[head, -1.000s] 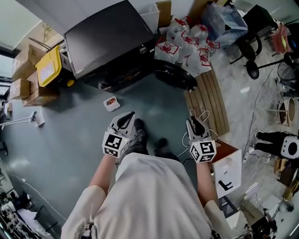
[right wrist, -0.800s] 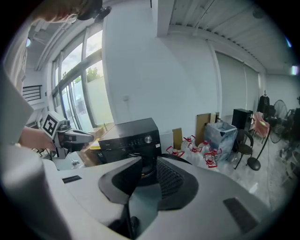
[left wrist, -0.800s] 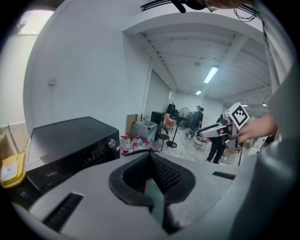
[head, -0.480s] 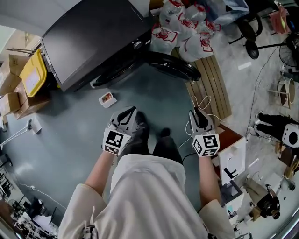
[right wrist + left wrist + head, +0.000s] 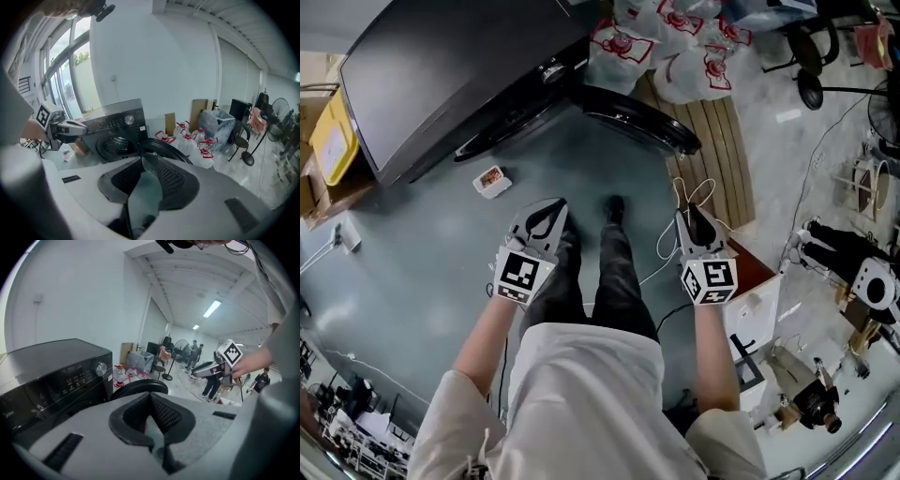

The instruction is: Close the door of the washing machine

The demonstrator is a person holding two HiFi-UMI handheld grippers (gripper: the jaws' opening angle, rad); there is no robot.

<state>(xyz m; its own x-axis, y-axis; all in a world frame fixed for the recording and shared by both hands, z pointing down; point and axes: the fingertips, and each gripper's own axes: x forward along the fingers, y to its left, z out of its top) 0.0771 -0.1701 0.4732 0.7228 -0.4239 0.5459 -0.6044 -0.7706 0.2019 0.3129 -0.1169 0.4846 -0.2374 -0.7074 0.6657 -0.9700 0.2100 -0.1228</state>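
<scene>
The black washing machine [image 5: 441, 75] stands at the upper left, and its round door [image 5: 637, 117] hangs open to its right. Both grippers hover above the grey floor, short of the machine and clear of the door. My left gripper [image 5: 558, 204] has its fingertips together with nothing between them. In the left gripper view the left gripper [image 5: 150, 395] points at the door [image 5: 140, 387]. My right gripper [image 5: 684, 216] is opening and holds nothing. Past the right gripper [image 5: 149, 157], the right gripper view shows the drum opening [image 5: 115, 146] and the door [image 5: 161, 147].
Water jugs with red handles [image 5: 675, 47] crowd behind the door, on a wooden pallet [image 5: 727, 159]. A small box [image 5: 491, 181] lies on the floor before the machine. A white cable [image 5: 670, 244] trails near the right gripper. The person's legs stand between the grippers.
Both grippers have dropped lower and come nearer the machine, which now looms larger at the upper left. The person's legs have shifted forward between them.
</scene>
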